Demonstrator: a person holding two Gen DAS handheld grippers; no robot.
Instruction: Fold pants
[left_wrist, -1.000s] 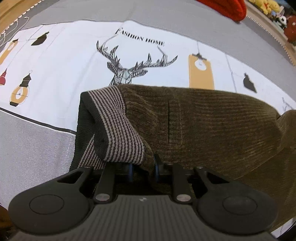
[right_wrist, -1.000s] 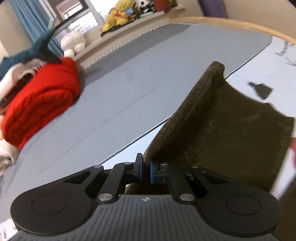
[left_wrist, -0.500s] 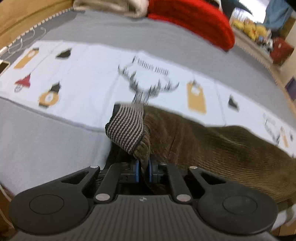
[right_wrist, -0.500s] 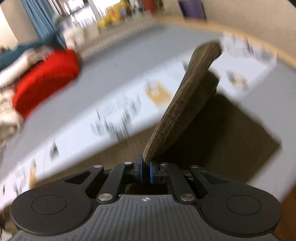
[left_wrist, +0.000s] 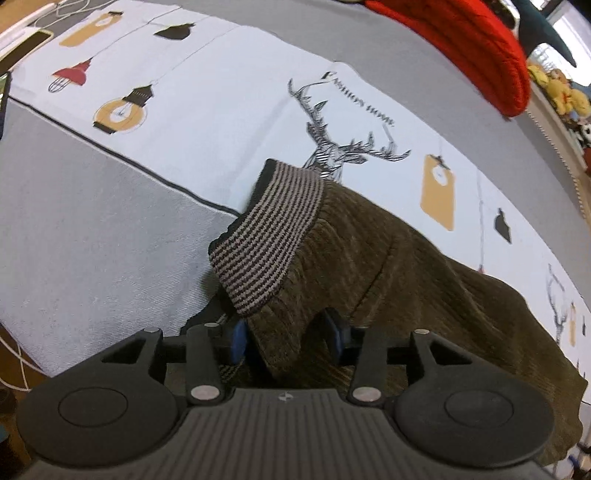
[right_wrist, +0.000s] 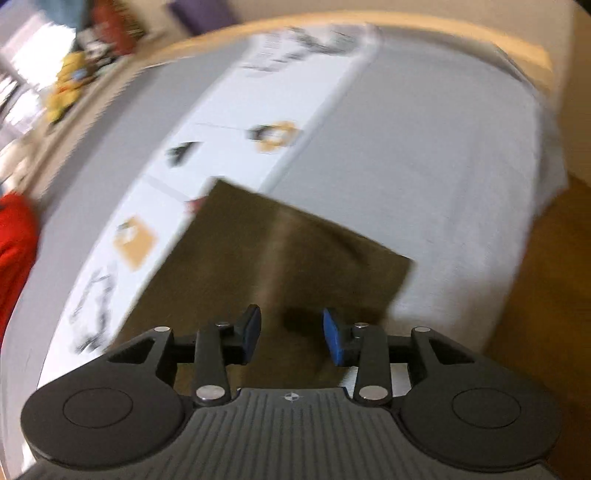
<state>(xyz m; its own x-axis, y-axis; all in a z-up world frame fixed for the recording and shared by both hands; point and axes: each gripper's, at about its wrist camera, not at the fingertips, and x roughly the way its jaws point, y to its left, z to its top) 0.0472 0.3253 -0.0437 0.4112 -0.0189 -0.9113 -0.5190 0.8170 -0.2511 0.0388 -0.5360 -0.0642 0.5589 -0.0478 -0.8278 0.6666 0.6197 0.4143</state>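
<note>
Brown corduroy pants (left_wrist: 424, 280) with a striped waistband (left_wrist: 269, 236) lie on the printed bedspread (left_wrist: 229, 110). My left gripper (left_wrist: 286, 336) sits over the waistband corner; its jaws are opening, and a fold of corduroy still stands loose between the blue pads (left_wrist: 239, 341). In the blurred right wrist view, the folded pant leg (right_wrist: 280, 251) lies flat on the bed. My right gripper (right_wrist: 291, 336) hovers just above its near end with its jaws opening and nothing between the pads (right_wrist: 334, 341).
A red knitted blanket (left_wrist: 461, 44) lies at the far side of the bed, with plush toys (left_wrist: 561, 92) on a ledge beyond. A phone (left_wrist: 22, 48) rests at the far left. The bed's edge and wooden floor (right_wrist: 546, 314) show on the right.
Both grippers went from shut on the cloth to open. The right one swung the pant leg across the bed and let it drop flat. The left shifted sideways and let go of the waistband corner.
</note>
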